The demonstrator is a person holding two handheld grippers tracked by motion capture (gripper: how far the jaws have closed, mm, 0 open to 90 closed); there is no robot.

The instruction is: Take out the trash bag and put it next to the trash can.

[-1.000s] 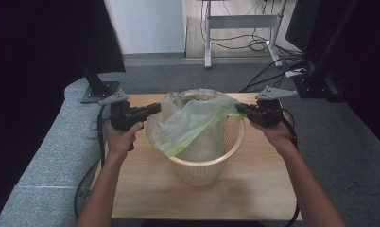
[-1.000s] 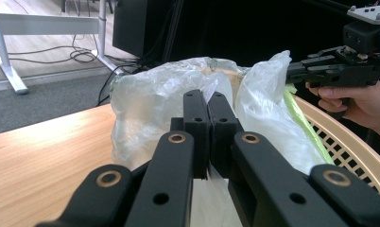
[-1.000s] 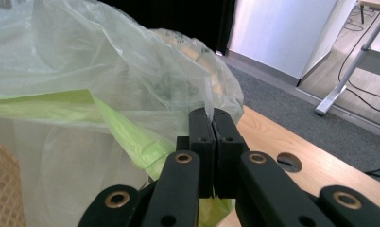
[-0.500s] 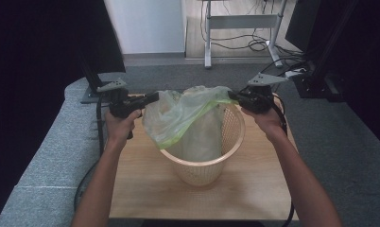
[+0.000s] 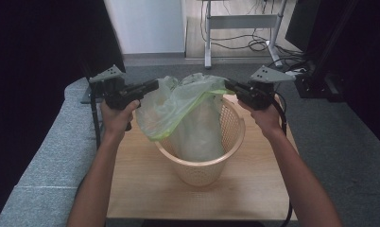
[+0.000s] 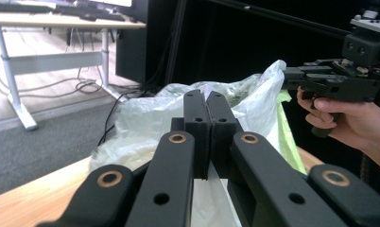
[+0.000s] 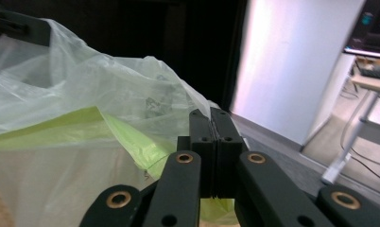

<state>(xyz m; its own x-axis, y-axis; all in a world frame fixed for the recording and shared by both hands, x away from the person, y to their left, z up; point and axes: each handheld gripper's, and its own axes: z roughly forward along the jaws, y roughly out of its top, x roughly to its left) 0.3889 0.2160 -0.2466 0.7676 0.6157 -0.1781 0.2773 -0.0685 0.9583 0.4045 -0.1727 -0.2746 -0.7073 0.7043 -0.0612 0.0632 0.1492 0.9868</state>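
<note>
A pale green see-through plastic bag (image 5: 178, 106) stands in a beige lattice basket (image 5: 211, 165) on the wooden table (image 5: 141, 189). My left gripper (image 5: 155, 85) is shut on the bag's left rim and my right gripper (image 5: 226, 84) is shut on its right rim. The bag's mouth is stretched between them above the basket. In the left gripper view the closed jaws (image 6: 207, 101) pinch the bag film (image 6: 141, 123), and the right gripper (image 6: 297, 78) holds the far edge. In the right gripper view the closed jaws (image 7: 210, 118) sit against the bag (image 7: 84, 94).
The basket fills the middle of the small table, and grey carpet (image 5: 46, 161) lies around it. A desk frame with cables (image 5: 240, 28) stands behind. Black curtains hang on both sides, and a dark stand (image 5: 315, 80) is at the right.
Both hands have risen with the bag's rim. The bag is lifted higher out of the basket and pulled wider between the grippers.
</note>
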